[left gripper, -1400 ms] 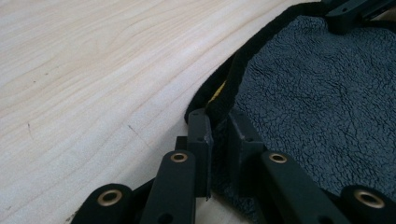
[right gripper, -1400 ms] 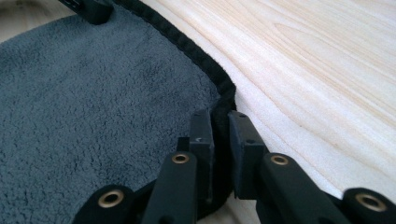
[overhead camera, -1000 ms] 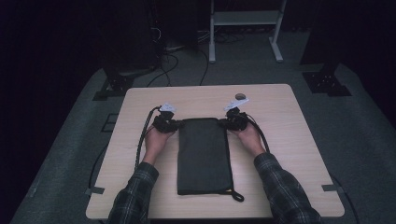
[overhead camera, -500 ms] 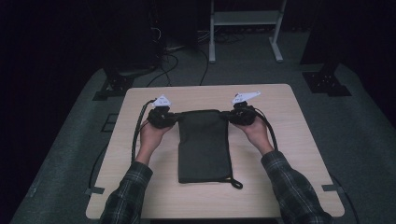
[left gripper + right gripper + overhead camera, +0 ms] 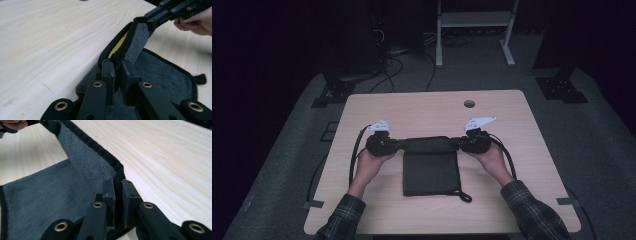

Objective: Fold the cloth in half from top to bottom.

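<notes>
The dark grey, black-edged plush cloth (image 5: 431, 167) on the light wooden tabletop (image 5: 412, 107), soft, limp and light, is best held at its corners, where the left hand-held gripper (image 5: 117, 65) and right hand-held gripper (image 5: 118, 185) are clamped, lifting its far edge.

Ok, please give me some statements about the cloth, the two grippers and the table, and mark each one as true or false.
1. The left gripper and the right gripper are both shut on the far edge of the dark grey cloth. True.
2. The cloth lies completely flat on the wooden table. False: its far edge is lifted between the grippers, and only the near part rests on the table.
3. A small loop sticks out at the cloth's near right corner. True.
4. The cloth is bright red. False: it is dark grey with a black border, and a yellow strip shows in the raised fold.
5. The table has a small round hole near its far edge. True.
</notes>
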Motion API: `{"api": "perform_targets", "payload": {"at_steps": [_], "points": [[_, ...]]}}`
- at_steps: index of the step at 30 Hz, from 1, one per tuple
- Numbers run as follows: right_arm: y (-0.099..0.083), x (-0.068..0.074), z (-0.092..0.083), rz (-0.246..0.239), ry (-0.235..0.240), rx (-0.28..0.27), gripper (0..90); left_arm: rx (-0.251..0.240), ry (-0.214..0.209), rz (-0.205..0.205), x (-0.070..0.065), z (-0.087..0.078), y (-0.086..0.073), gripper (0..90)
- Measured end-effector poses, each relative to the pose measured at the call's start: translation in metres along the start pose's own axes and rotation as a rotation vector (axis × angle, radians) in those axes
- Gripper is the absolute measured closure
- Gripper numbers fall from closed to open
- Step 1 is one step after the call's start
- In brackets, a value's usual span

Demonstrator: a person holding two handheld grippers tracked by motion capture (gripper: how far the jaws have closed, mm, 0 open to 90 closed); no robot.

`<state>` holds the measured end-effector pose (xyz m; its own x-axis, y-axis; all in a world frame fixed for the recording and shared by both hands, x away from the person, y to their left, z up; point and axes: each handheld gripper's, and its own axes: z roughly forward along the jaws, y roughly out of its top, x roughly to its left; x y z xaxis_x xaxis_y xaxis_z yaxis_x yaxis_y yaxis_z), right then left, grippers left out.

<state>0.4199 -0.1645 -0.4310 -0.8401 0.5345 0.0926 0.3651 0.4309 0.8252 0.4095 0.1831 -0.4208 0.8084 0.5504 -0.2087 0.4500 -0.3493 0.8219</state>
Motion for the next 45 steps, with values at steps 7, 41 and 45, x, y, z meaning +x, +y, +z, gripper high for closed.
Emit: {"api": "perform_targets", "payload": {"at_steps": [7, 41, 45], "points": [[-0.008, 0.020, -0.009, -0.022, 0.022, 0.012, 81.5, 0.011, -0.014, 0.035, -0.020, -0.011, -0.017, 82.3], [-0.045, 0.062, -0.029, -0.016, 0.117, 0.054, 66.7, 0.088, -0.019, 0.047, -0.060, -0.028, -0.057, 62.9], [-0.039, 0.059, -0.041, -0.004, 0.097, -0.006, 71.2, 0.027, 0.002, 0.053, -0.059, -0.039, -0.048, 63.1]]}}
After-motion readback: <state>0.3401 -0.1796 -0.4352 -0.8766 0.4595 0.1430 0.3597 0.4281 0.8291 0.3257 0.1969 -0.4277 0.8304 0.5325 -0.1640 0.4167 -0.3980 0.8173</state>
